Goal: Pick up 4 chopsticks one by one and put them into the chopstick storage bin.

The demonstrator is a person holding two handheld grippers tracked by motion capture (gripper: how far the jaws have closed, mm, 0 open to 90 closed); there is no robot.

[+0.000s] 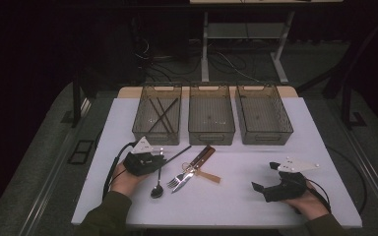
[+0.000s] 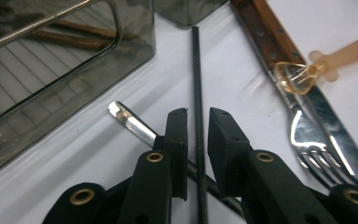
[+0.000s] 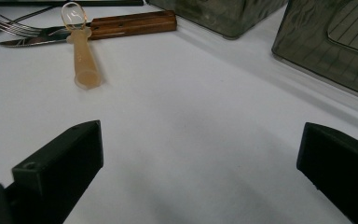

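The left claw sits low over the white desk, just in front of the left-hand bin, with a thin dark chopstick running straight up between its two black jaws. The jaws stand close on either side of the stick with slim gaps showing, so the pads are not pressing on it; it is bracketed, not yet clenched. The chopstick lies flat on the desk, its far end pointing toward the gap between the left-hand bin and the middle bin. Under the same claw a metal spoon lies across the stick, its flat handle end showing just left of the left jaw in the left gripper view. To the right of the chopstick lie a fork and a wooden-handled knife side by side, with a small amber plastic spoon resting across them. More dark sticks lie inside the left-hand bin. The right claw rests on the desk well apart from the cutlery, held in the person's right hand, its jaws spread wide with bare desk between them. A third bin stands on the right.
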